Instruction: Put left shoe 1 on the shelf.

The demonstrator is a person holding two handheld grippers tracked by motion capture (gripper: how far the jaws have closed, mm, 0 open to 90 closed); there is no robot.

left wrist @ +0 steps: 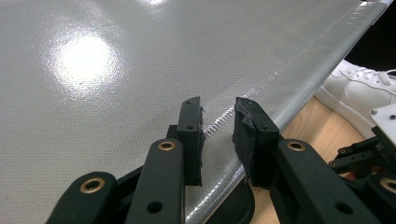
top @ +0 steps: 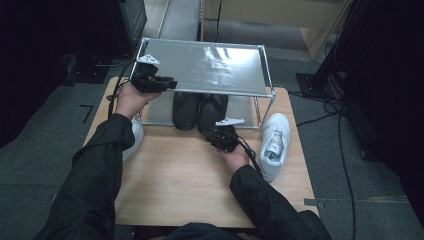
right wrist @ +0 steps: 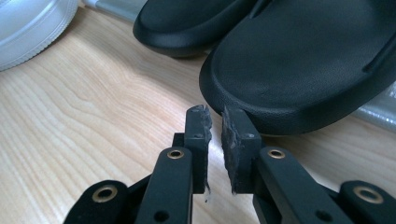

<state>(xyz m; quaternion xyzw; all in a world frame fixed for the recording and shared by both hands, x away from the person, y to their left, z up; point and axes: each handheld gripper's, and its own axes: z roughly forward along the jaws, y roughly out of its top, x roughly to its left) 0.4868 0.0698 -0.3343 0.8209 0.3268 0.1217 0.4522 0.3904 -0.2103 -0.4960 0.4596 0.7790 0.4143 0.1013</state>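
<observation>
A metal shoe rack with a shiny silver top shelf (top: 210,65) (left wrist: 116,93) stands at the back of the wooden table (top: 175,180). Two black shoes (top: 186,110) (top: 212,111) sit side by side on its lower shelf, toes toward me. My left gripper (top: 172,82) (left wrist: 218,116) points along the top shelf's front edge near the left corner. Its jaws stand partly apart over the edge seam, gripping nothing that I can see. My right gripper (top: 214,132) (right wrist: 216,116) hovers low over the table just in front of the right black shoe's toe (right wrist: 303,60). A thin slit separates its pads, with nothing between them.
One white sneaker (top: 275,140) (left wrist: 359,88) lies on the table right of the rack. Another white sneaker (top: 134,137) (right wrist: 32,23) lies at the left, half under my left sleeve. Cables trail on the floor at the right. Bare tabletop (right wrist: 70,116) lies in front of the shoes.
</observation>
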